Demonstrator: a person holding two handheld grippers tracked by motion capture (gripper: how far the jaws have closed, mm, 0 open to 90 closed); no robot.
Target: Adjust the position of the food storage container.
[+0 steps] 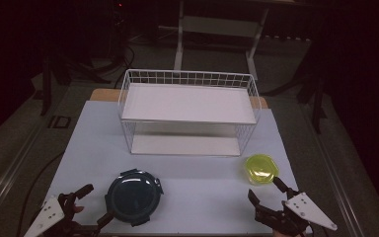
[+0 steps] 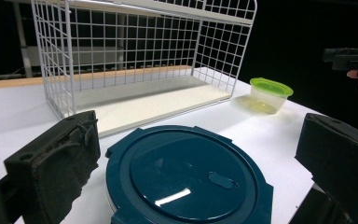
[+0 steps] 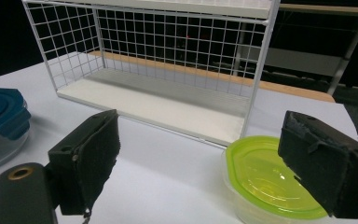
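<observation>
A round container with a dark blue lid [image 1: 133, 196] sits on the white table near the front left. My left gripper [image 1: 96, 203] is open just left of it. In the left gripper view the lid [image 2: 186, 177] lies between and just beyond the wide-spread jaws of that gripper [image 2: 198, 135], apart from both pads. A small clear tub with a yellow-green lid [image 1: 261, 169] stands at the front right. My right gripper [image 1: 265, 190] is open just in front of it. In the right gripper view that gripper [image 3: 200, 126] holds nothing, and its right jaw partly hides the tub [image 3: 261, 177].
A white wire rack [image 1: 187, 113] with two shelves stands mid-table, open toward me; the lower shelf [image 3: 158, 109] is bare. The blue container [image 3: 0, 121] sits far left in the right gripper view. A hand with the right gripper [image 2: 352, 58] shows beyond the tub [image 2: 268, 93].
</observation>
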